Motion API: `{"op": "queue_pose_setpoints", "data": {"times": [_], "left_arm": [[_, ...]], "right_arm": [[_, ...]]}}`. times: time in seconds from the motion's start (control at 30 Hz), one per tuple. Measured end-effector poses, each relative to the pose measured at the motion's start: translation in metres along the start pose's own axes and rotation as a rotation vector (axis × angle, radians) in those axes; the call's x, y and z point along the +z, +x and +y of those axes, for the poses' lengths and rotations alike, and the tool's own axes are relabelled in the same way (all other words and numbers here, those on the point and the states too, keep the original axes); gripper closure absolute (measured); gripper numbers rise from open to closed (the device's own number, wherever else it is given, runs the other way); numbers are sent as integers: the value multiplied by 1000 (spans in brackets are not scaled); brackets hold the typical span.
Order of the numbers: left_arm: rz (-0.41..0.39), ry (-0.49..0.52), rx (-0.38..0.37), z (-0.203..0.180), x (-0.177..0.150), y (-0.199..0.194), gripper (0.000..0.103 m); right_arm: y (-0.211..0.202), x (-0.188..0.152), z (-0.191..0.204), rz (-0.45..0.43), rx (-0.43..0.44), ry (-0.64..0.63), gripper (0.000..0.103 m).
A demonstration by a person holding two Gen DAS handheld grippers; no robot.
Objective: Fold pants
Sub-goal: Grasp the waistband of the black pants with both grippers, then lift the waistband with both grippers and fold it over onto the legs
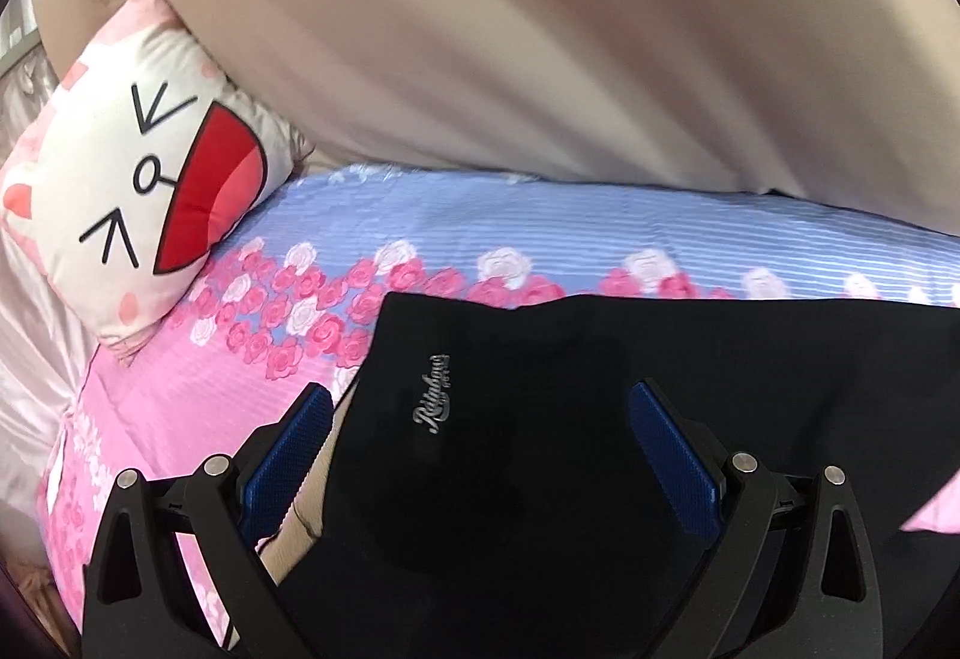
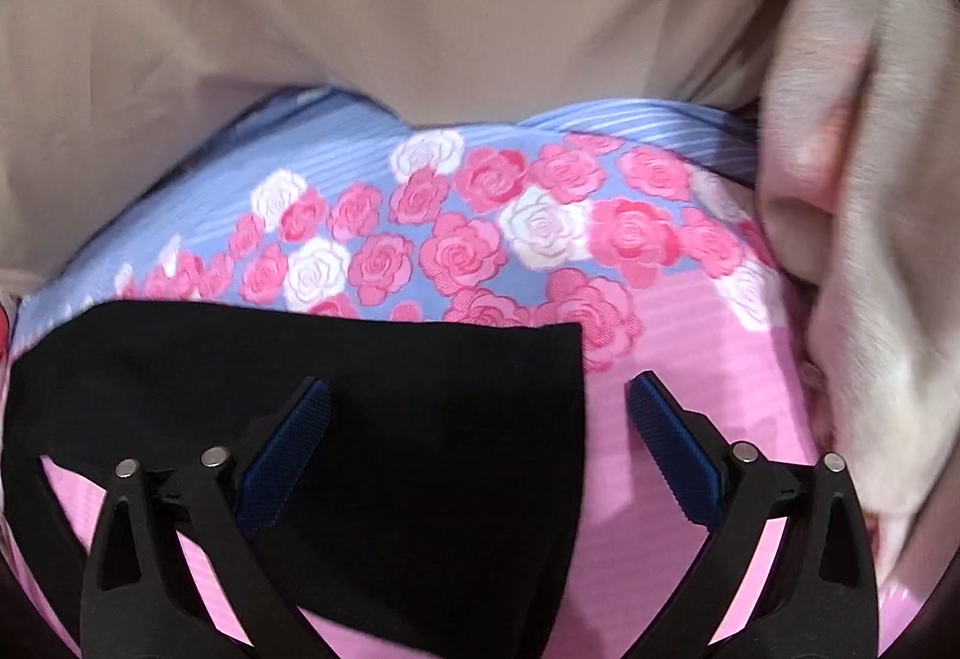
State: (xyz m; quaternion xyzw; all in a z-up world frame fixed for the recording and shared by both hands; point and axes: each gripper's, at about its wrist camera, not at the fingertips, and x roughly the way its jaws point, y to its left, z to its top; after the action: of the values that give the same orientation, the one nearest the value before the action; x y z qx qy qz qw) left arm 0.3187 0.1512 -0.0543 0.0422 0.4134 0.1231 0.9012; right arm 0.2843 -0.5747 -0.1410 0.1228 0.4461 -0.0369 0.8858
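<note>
Black pants with a small silver logo lie flat on a pink and blue rose-print bedsheet. My left gripper is open above the pants' left edge, its blue pads wide apart, the fabric's left corner below and between them. In the right wrist view the pants end in a straight right edge. My right gripper is open over that edge, the left pad above black cloth, the right pad above the sheet. Neither pad presses on the cloth.
A white cushion with a cartoon cat face leans at the left of the bed. A beige curtain hangs behind the bed. A pale fuzzy blanket is bunched at the right.
</note>
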Motion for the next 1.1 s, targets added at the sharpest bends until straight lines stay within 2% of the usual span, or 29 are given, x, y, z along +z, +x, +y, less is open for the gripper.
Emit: {"op": "queue_pose_setpoints", "data": {"times": [0.03, 0.1, 0.17, 0.27, 0.4, 0.43, 0.57, 0.7, 0.77, 0.8, 0.83, 0.93, 1.0, 1.1], "left_arm": [[15, -12, 0, 5, 1, 8, 6], [29, -42, 6, 16, 3, 21, 6], [41, -67, 21, 24, 3, 30, 6], [49, -97, 34, 38, 9, 43, 6], [80, -103, -8, 53, 24, 66, 6], [114, -110, 1, 58, 30, 78, 6], [166, -155, 37, 70, 41, 107, 6], [264, -154, -31, 70, 43, 141, 6], [257, -186, -101, 75, 47, 145, 29], [252, -177, -100, 74, 51, 144, 63], [245, -168, -89, 73, 54, 141, 79], [212, -203, -114, 80, 60, 125, 81], [148, -242, -188, 93, 61, 101, 82], [8, -265, -303, 116, 60, 41, 82]], "right_arm": [[0, 0, 3, -11, 9, -24, 21], [-2, -1, 8, -26, 23, -41, 55], [-3, 1, 7, -26, 66, -31, 75], [-10, 1, 18, -45, 46, -82, 85], [-17, 6, 18, -66, 30, -81, 85], [-17, 7, 19, -64, 28, -81, 85], [-3, 13, 25, -45, 7, -84, 85], [6, 17, 27, -35, 4, -63, 85], [9, 20, 29, -31, 1, -54, 85], [9, 21, 30, -32, -3, -45, 85], [8, 23, 31, -37, -5, -40, 85], [-10, 26, 36, -89, -4, -27, 85], [-32, 31, 43, -146, 1, -31, 85], [-78, 36, 54, -249, 22, -49, 85]]}}
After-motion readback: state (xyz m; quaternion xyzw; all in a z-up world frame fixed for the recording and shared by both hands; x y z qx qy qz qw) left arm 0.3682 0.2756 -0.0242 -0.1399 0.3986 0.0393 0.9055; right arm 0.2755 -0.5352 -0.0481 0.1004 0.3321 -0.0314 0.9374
